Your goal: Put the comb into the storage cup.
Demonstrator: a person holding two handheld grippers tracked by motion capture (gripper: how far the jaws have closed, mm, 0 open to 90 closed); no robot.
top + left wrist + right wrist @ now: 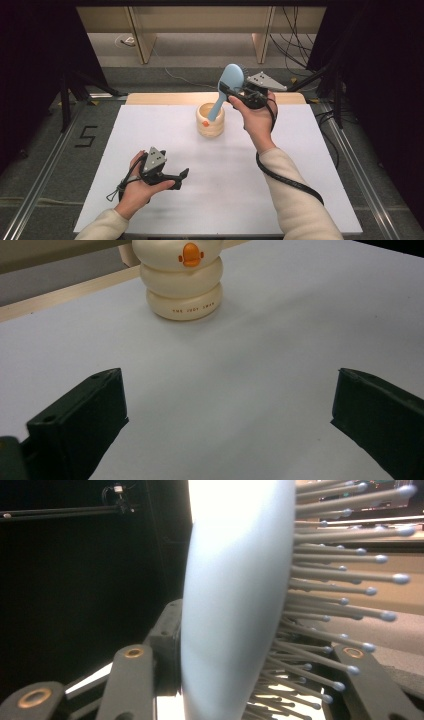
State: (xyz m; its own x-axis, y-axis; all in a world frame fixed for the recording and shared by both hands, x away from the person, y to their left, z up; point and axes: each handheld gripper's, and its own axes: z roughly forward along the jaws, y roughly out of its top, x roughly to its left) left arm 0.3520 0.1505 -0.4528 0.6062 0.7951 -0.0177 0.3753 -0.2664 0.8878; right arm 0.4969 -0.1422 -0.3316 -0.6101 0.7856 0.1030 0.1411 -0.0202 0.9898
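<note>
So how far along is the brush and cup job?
Done: the right gripper is shut on the blue brush. In hand: the brush is held tilted, its handle tip at the mouth of the cream cup. Left: lowering and releasing it. The left gripper rests open nearer the person.

Left gripper (183, 175): lower left of the high view, held low in the left hand (135, 187), jaws spread wide apart. Right gripper (226, 90): upper centre, raised in the right hand (257, 117), forearm angled up from lower right, jaws clamped together.
</note>
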